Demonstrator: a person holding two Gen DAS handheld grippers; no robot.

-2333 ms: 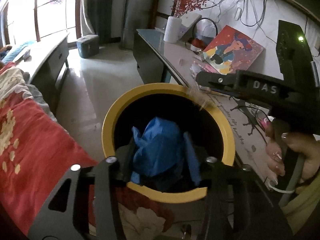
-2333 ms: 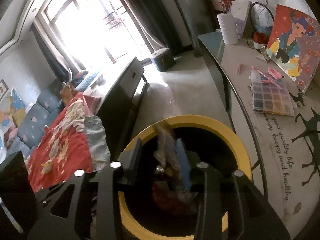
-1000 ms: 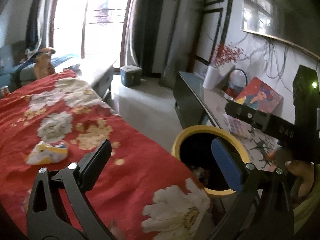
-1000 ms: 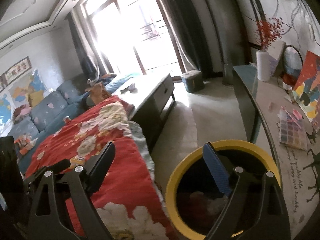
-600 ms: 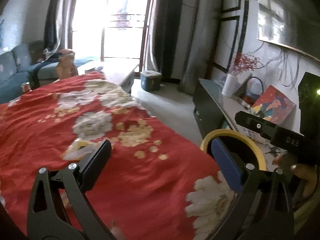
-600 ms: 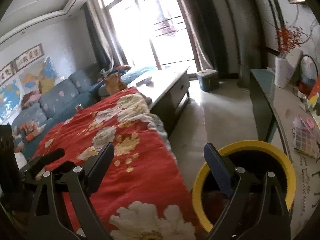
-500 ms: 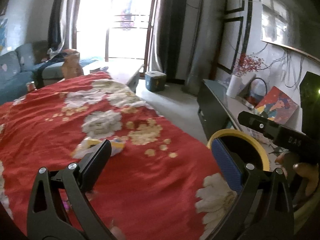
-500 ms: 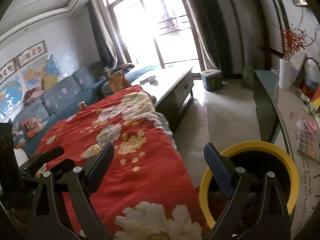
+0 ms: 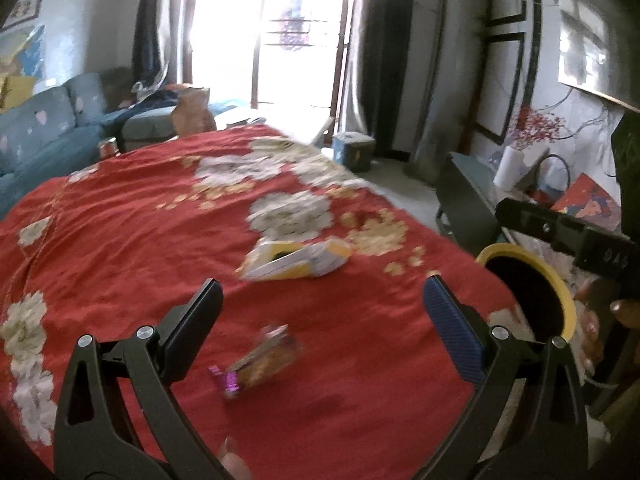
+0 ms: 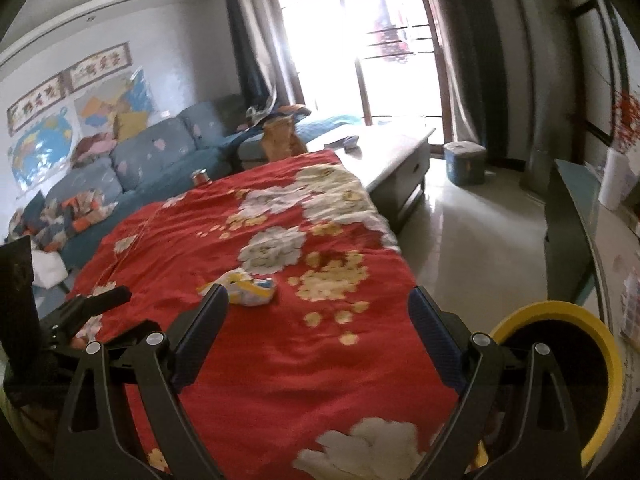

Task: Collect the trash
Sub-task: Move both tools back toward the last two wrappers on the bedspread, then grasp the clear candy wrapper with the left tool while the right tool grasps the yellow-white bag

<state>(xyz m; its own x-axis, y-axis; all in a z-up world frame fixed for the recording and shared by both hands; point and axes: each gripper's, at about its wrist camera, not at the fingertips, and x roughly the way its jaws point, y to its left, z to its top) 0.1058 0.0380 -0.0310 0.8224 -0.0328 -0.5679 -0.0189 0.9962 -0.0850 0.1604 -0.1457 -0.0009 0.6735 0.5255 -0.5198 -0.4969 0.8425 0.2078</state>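
The left gripper (image 9: 320,300), a black plastic frame whose two fingers end in ribbed pads (image 9: 450,326), is spread wide and empty, hanging over the red quilt with white and yellow flower print (image 9: 140,240); the right gripper (image 10: 318,316) is likewise spread wide with nothing between its pads, over the same quilt. Judging by this, the step in hand is the reach for the next piece of trash. Two pieces lie on the quilt: a small crumpled wrapper, orange-yellow with a magenta twisted end (image 9: 256,362), sits just ahead of the left gripper and between the lines of its fingers, and a flattened white-and-yellow paper carton (image 9: 294,260) lies further out on the quilt, beyond the wrapper; from the right wrist it shows as a crushed white, yellow and blue lump (image 10: 244,286) just past the right gripper's left finger. The wrapper looks thin and crinkly — it should squash flat under the pads — while the carton looks stiffer but already collapsed. The next move likely calls for lowering the left gripper onto the wrapper and closing without pinching up the soft, loose cloth beneath it. The round black bin with a yellow rim (image 10: 600,360) stands just off the quilt's right edge, beside a dark glossy sideboard (image 10: 568,248), its mouth open.
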